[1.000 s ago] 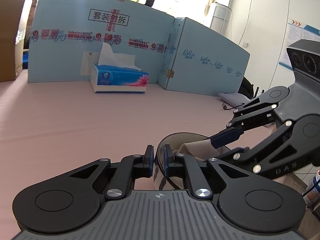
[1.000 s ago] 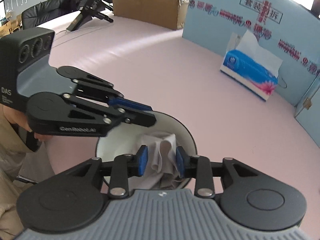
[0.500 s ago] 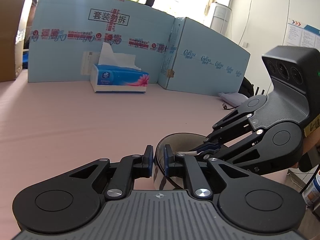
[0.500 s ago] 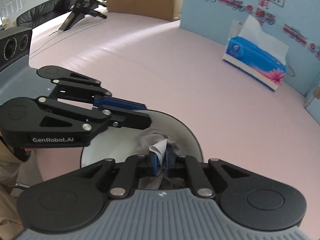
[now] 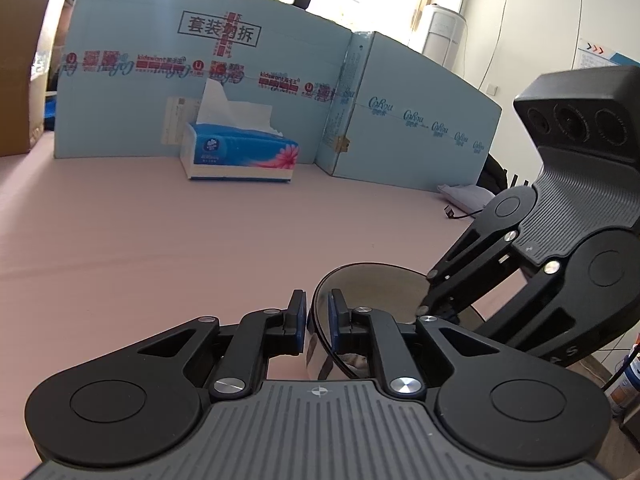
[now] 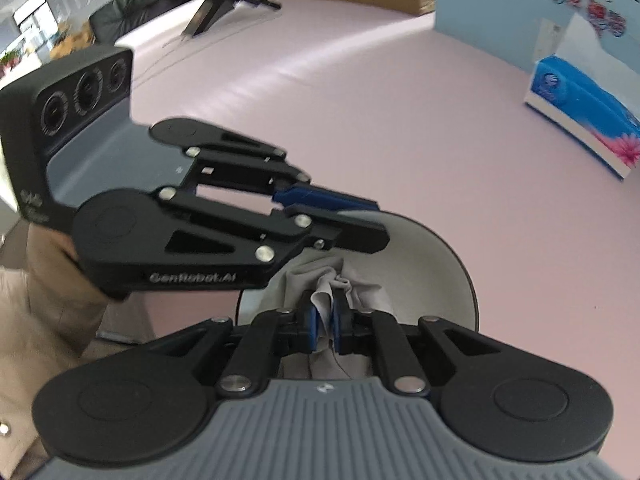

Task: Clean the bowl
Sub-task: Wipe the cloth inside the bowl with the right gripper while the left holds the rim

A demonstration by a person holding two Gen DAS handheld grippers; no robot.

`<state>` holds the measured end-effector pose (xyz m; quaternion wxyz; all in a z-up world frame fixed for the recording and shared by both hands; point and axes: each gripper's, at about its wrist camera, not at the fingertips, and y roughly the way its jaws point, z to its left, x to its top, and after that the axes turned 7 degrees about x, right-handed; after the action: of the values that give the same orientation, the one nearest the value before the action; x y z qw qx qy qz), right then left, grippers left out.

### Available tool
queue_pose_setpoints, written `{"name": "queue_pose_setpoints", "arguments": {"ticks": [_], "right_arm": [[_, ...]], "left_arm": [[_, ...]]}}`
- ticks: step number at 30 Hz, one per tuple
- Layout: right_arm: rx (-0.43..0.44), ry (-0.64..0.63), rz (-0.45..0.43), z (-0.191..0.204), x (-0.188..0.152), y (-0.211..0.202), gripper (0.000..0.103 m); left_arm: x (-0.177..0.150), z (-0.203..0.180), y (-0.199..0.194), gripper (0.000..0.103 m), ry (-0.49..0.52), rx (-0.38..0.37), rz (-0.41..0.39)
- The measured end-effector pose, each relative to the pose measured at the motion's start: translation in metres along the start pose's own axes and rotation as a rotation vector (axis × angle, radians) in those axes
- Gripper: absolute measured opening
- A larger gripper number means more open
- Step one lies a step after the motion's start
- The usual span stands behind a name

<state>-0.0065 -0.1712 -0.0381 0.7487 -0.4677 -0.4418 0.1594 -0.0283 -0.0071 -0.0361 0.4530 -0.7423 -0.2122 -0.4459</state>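
Pink table (image 5: 160,248): dark-rimmed white bowl (image 6: 436,264) rim clamped by left hand-held gripper (image 5: 316,320); grey cloth (image 6: 320,284) pinched by right hand-held gripper (image 6: 325,322).

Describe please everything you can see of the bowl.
The bowl is round, with a dark glossy outside, a thin dark rim and a pale matte inside. It sits on the pink table. The left gripper pinches its rim. A grey cloth lies inside, held by the right gripper.
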Motion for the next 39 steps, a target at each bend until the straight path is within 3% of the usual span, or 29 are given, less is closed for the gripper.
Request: {"name": "queue_pose_setpoints", "arguments": {"ticks": [7,17,26,33,35,39], "right_arm": [[-0.013,-0.053,0.058,0.011,0.000,-0.001,0.008],[-0.193,-0.151,0.144,0.018,-0.005,0.000,0.006],[-0.250,-0.139,0.047,0.015,-0.015,-0.005,0.007],[-0.258,-0.134,-0.031,0.017,-0.012,-0.014,0.016],[-0.276,-0.171,-0.041,0.022,-0.012,-0.016,0.031],[-0.293,-0.239,-0.052,0.030,-0.008,-0.016,0.033]], "left_arm": [[0.000,0.000,0.001,0.020,0.005,-0.002,0.002],[0.000,-0.003,0.000,0.020,0.028,0.004,0.006],[-0.001,-0.014,-0.008,0.020,0.065,0.043,0.017],[-0.001,-0.019,-0.008,0.020,0.073,0.063,0.025],[-0.001,-0.019,-0.009,0.020,0.071,0.062,0.026],[-0.001,-0.018,-0.009,0.020,0.070,0.060,0.027]]}}
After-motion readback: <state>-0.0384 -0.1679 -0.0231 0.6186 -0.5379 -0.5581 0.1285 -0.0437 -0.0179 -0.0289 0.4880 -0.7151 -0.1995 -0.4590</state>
